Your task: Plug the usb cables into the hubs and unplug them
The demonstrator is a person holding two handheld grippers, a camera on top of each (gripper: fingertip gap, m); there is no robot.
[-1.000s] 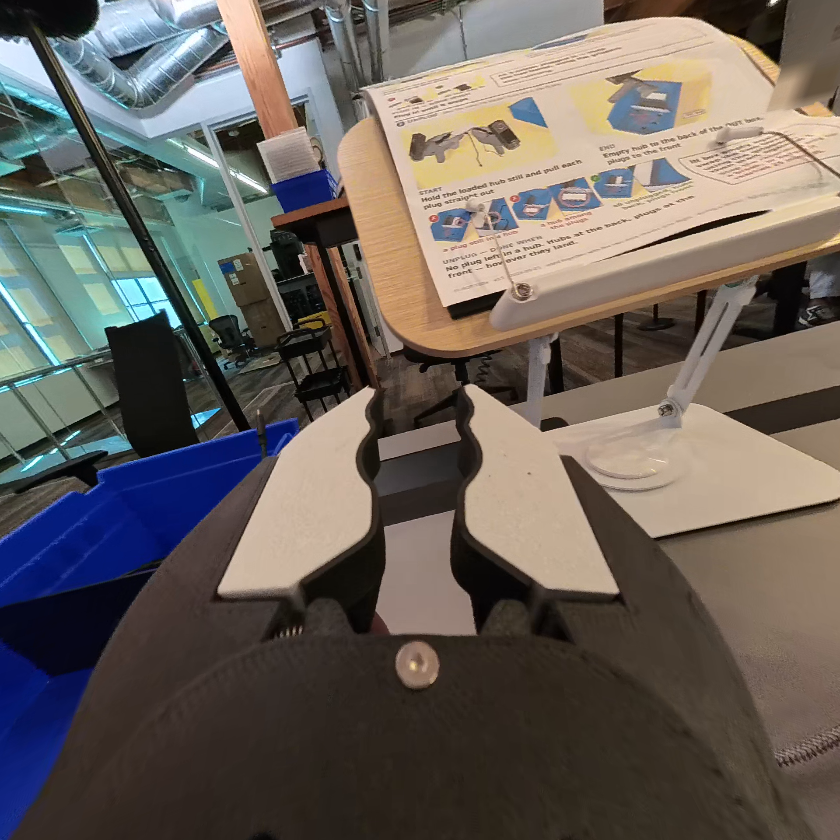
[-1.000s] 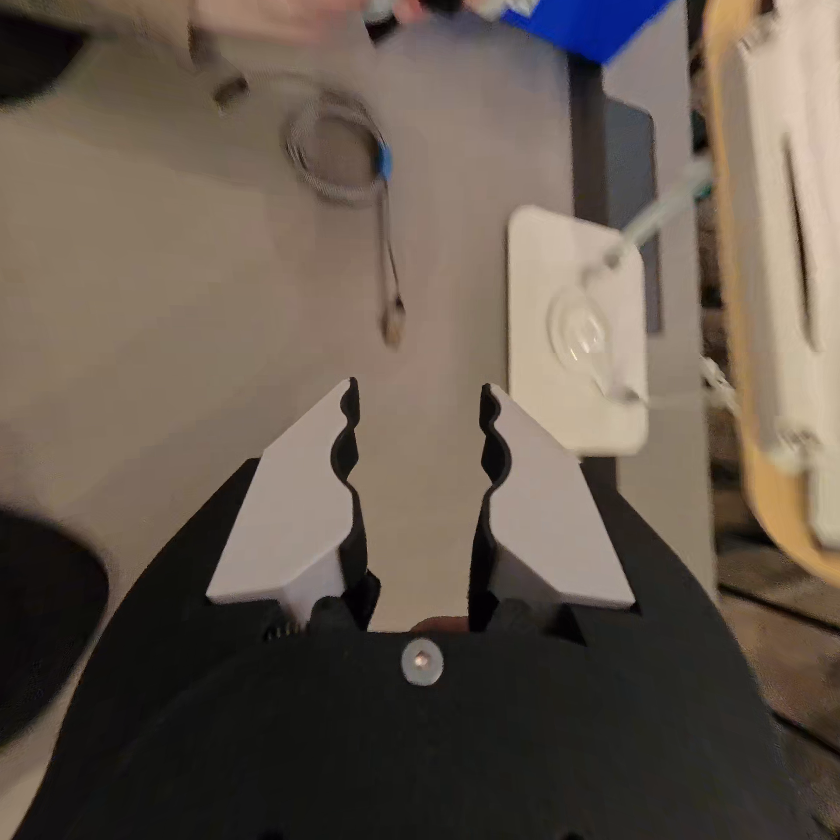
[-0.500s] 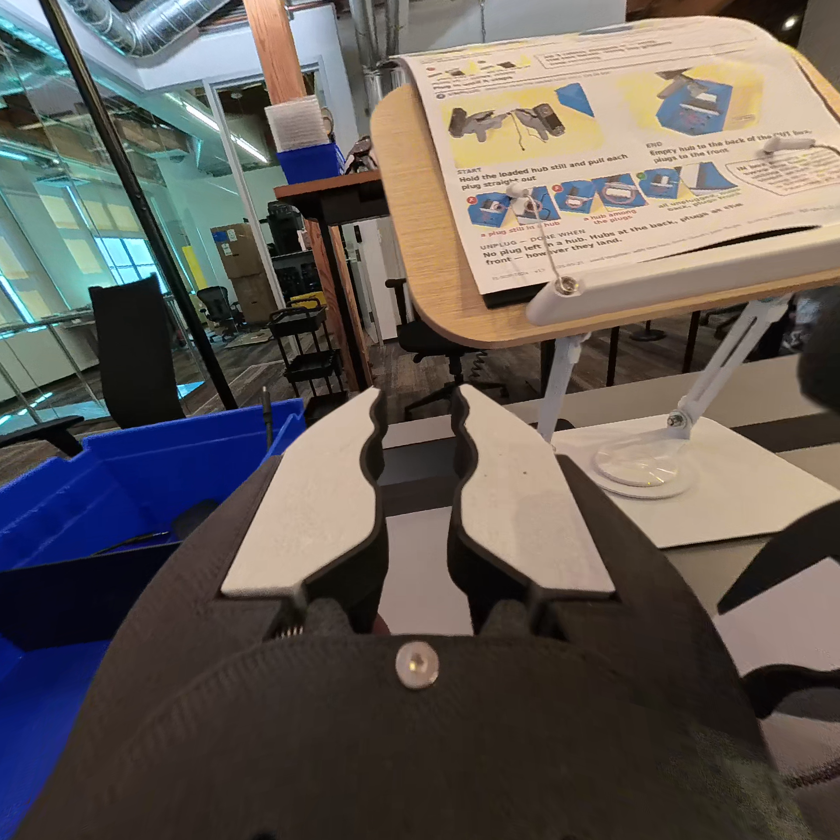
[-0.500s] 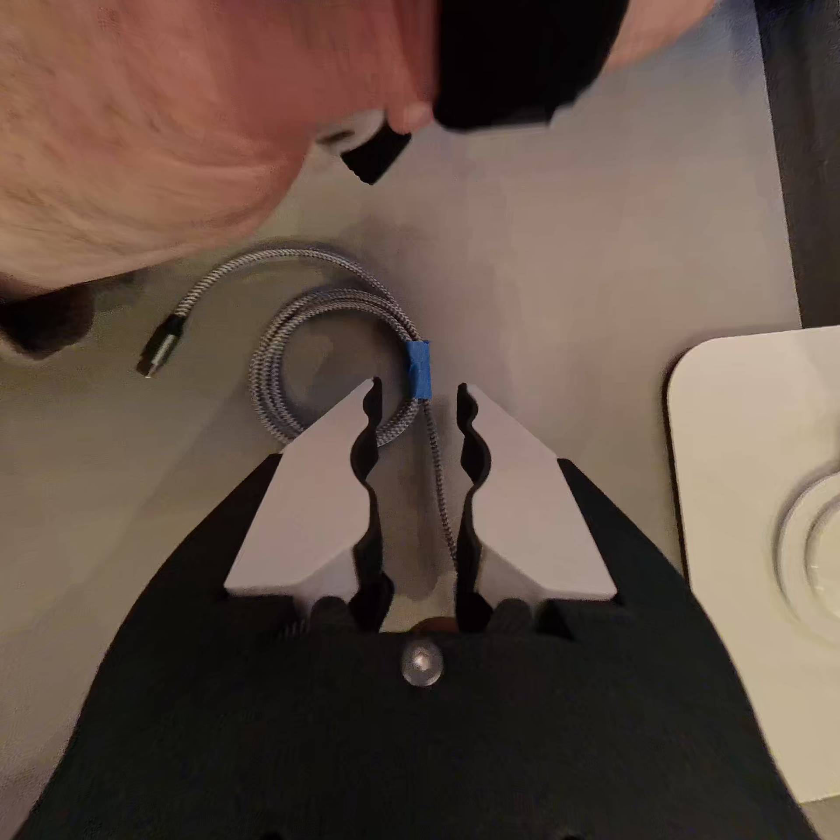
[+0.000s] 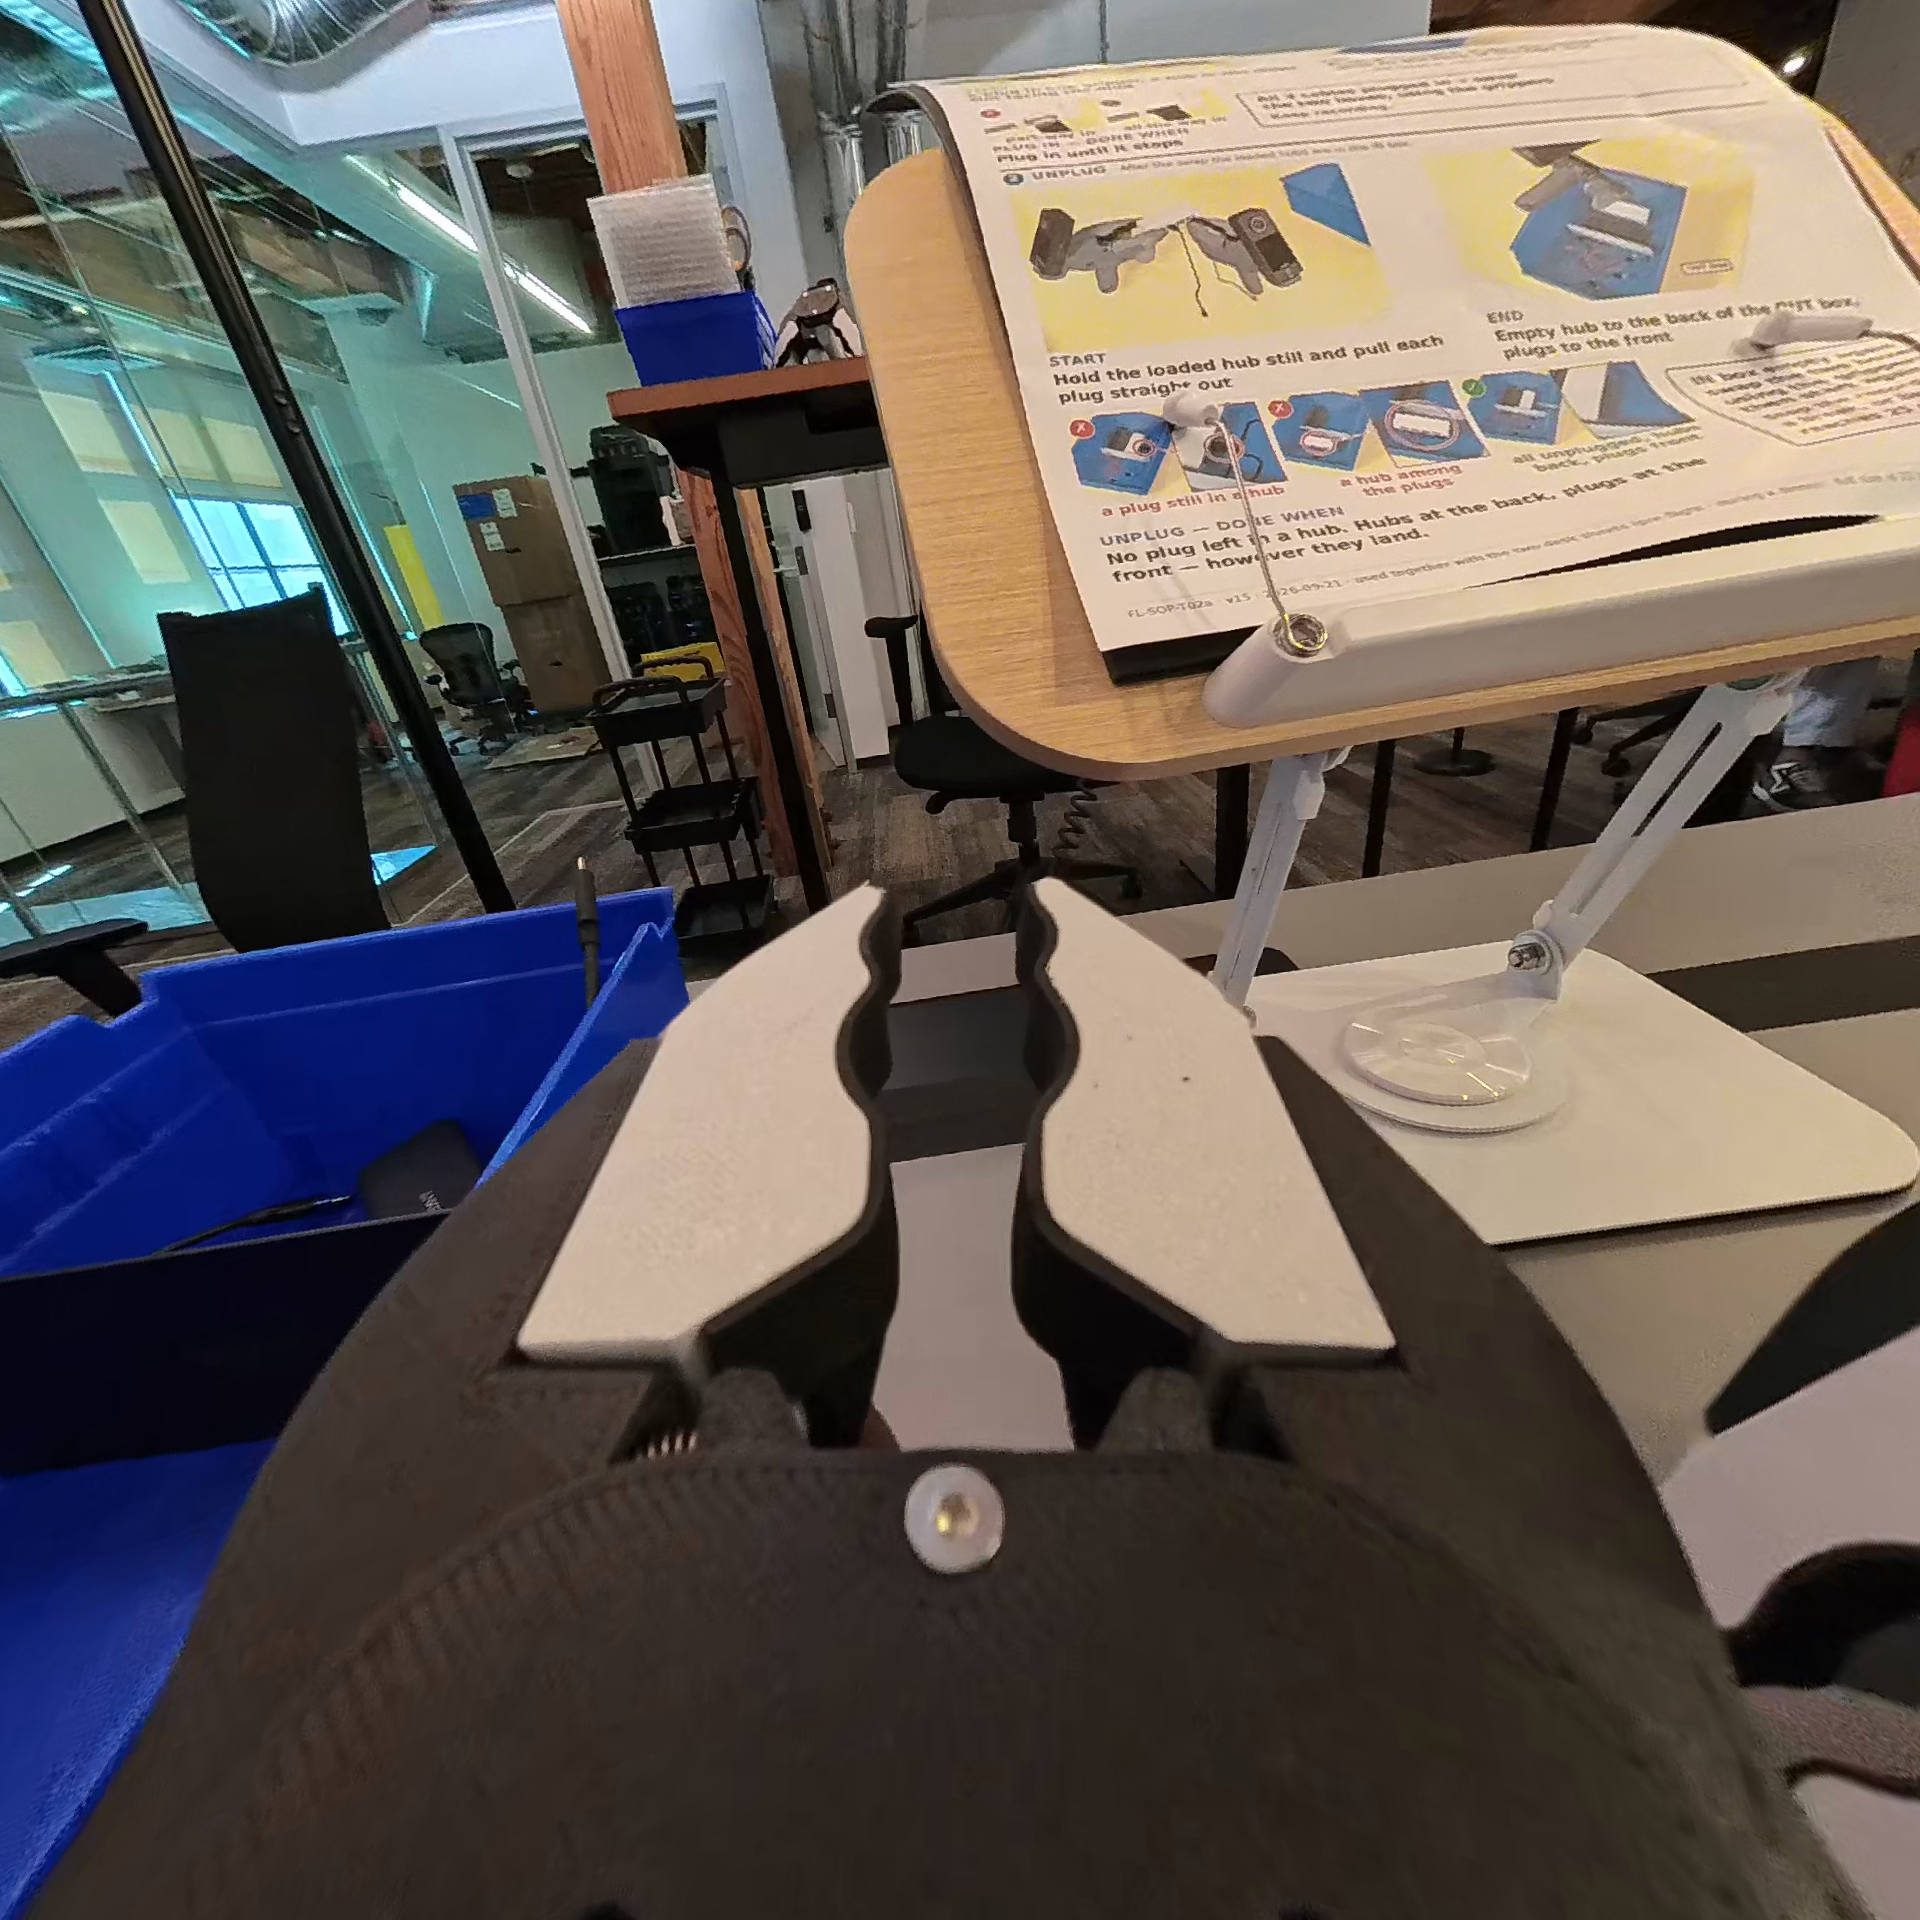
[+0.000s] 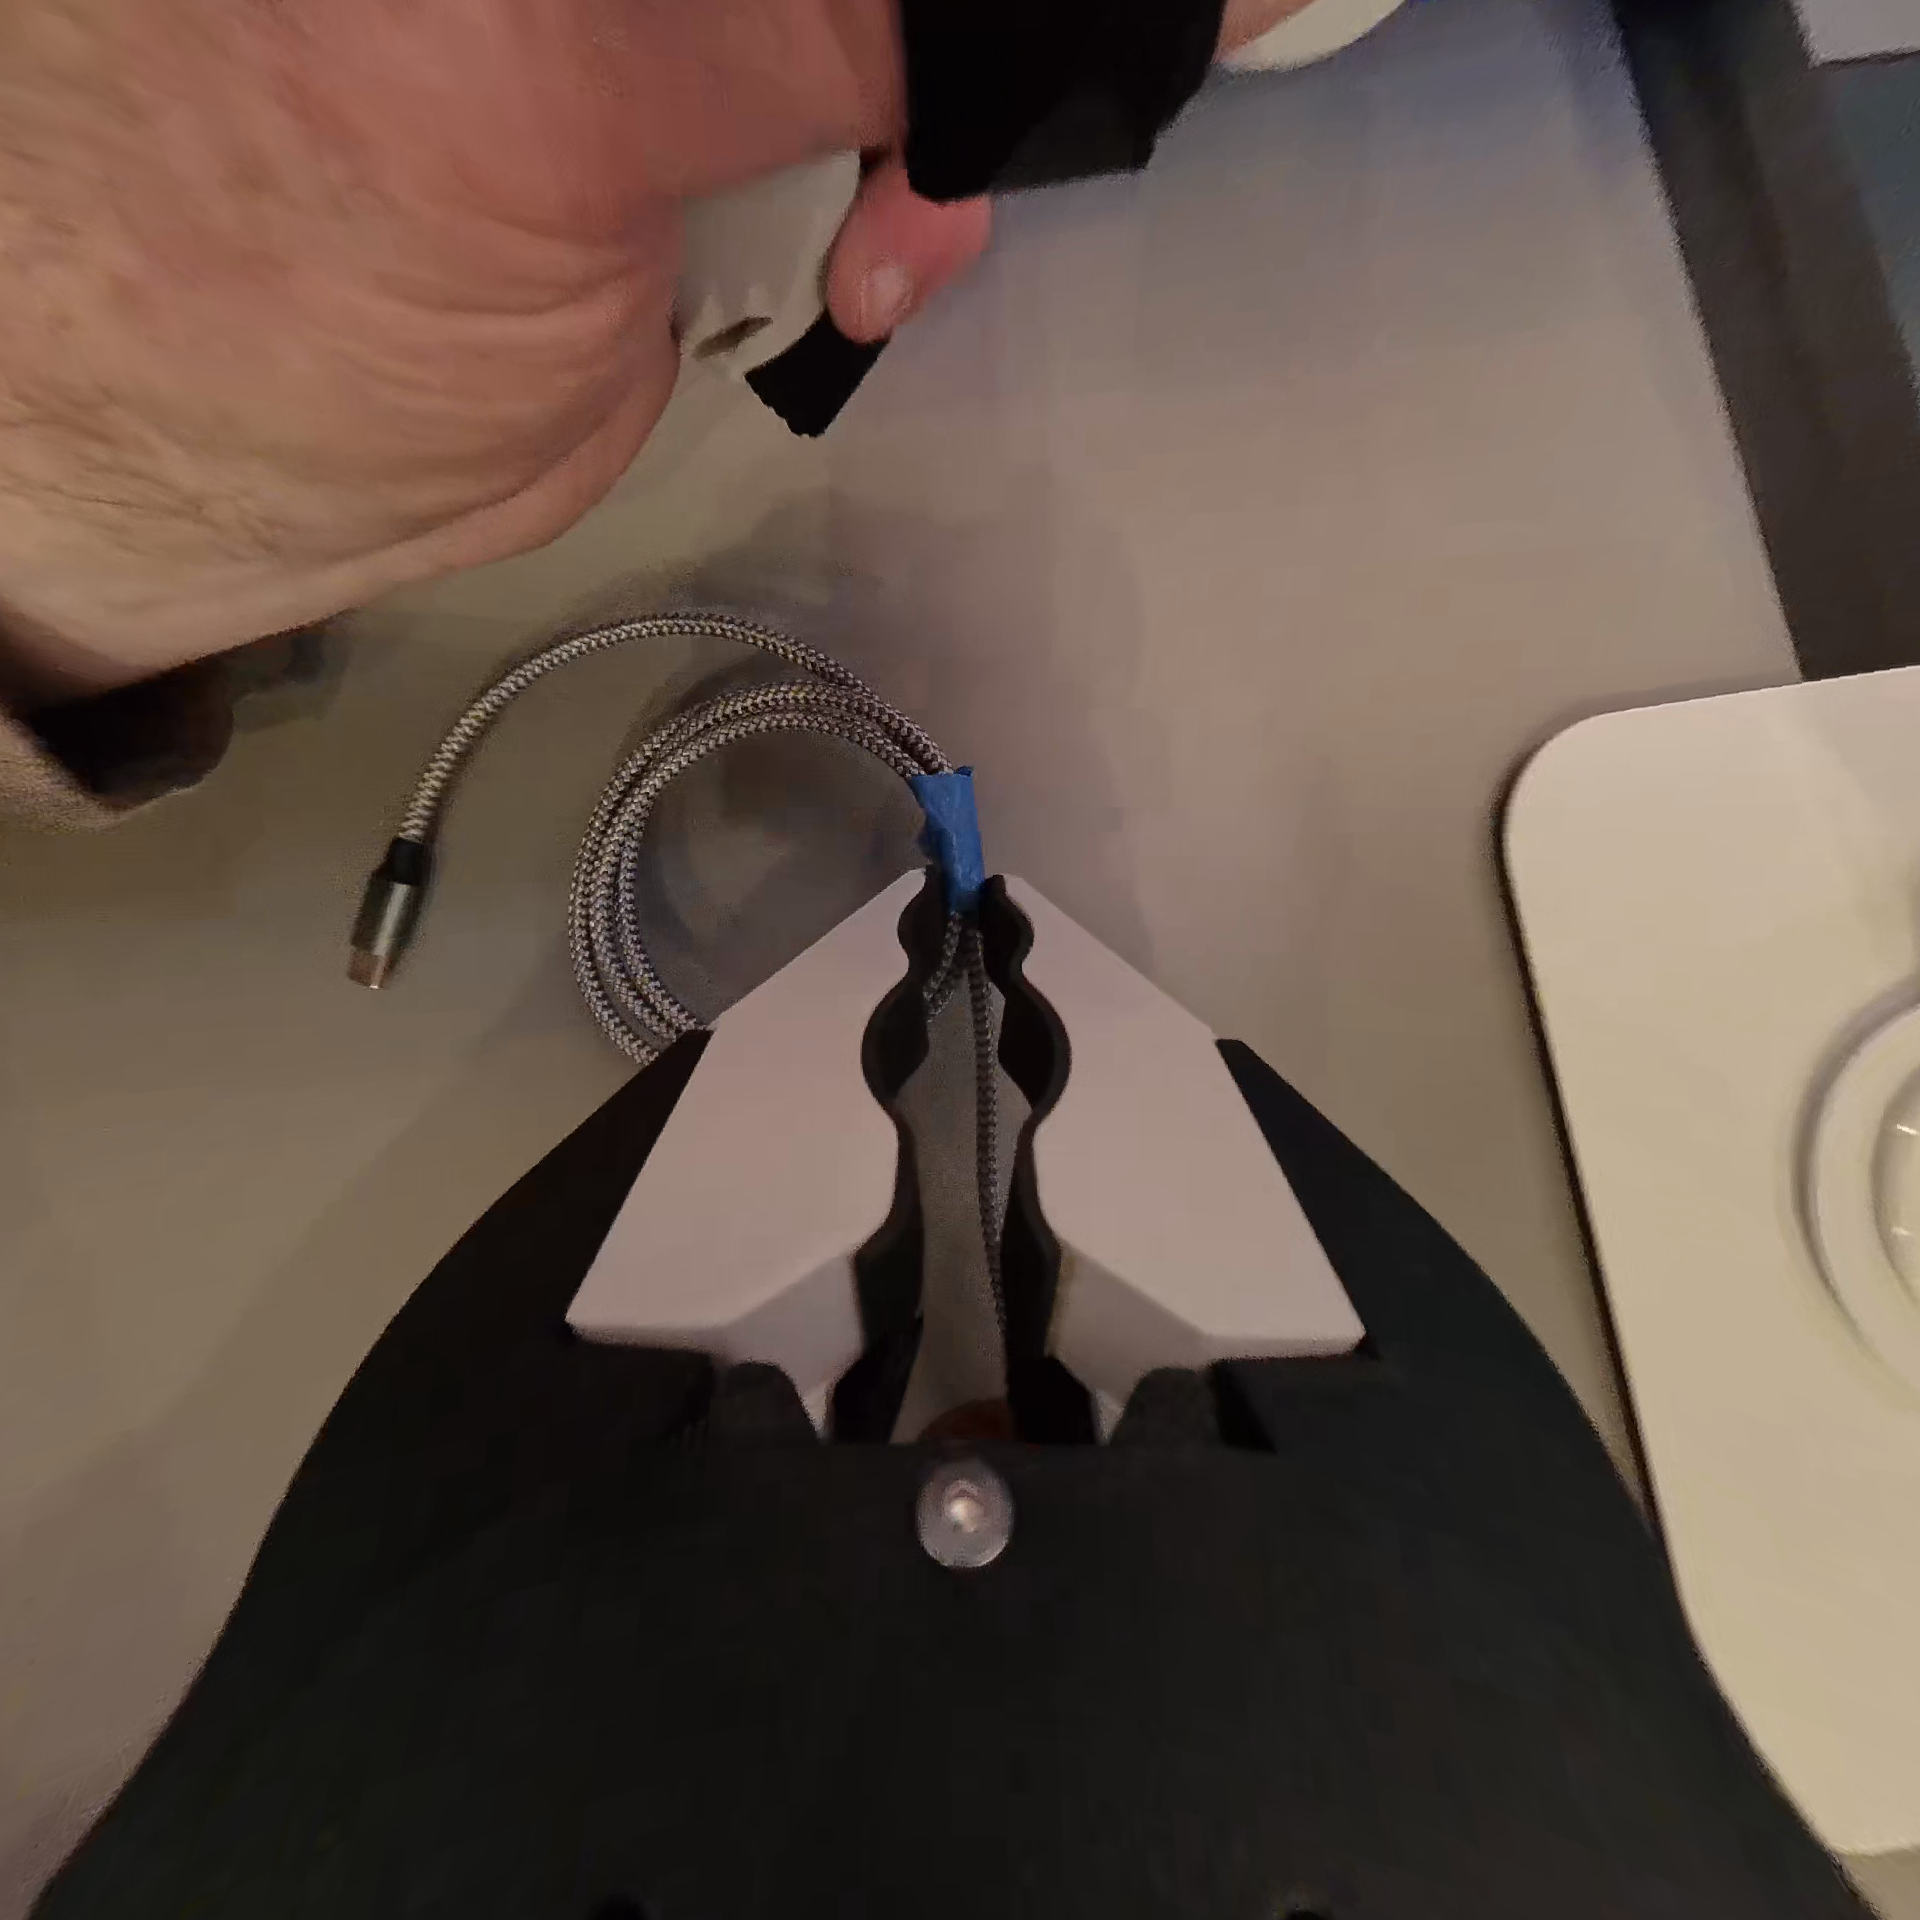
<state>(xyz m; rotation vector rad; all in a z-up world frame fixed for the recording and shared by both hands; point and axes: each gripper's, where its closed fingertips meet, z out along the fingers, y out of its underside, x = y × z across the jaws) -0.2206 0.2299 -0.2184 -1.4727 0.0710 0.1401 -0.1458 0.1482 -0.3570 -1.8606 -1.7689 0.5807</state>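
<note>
A coiled grey braided usb cable (image 6: pixel 665 831) lies on the grey table, bound with blue tape (image 6: pixel 951 831). Its metal plug (image 6: pixel 384 914) points to the lower left. My right gripper (image 6: pixel 956 899) is shut on the cable just below the tape, and a strand runs back between the fingers. My left gripper (image 5: pixel 951 925) is held above the table with a narrow gap between its fingers and nothing in it. A dark hub (image 5: pixel 421 1169) lies in the blue bin (image 5: pixel 312 1039) to its left. A thin plug tip (image 5: pixel 585 904) sticks up at the bin's far wall.
A person's hand (image 6: pixel 364 312) on the other gripper's handle fills the upper left of the right wrist view. A white stand base (image 5: pixel 1558 1122) (image 6: pixel 1714 1039) carries a tilted wooden board with a printed instruction sheet (image 5: pixel 1455 364). Office chairs and carts stand beyond the table. Left tips to right tips: about 15 centimeters.
My right gripper came down over the coiled cable and closed on it by the blue tape. My left gripper turned a little left, bringing more of the blue bin into view.
</note>
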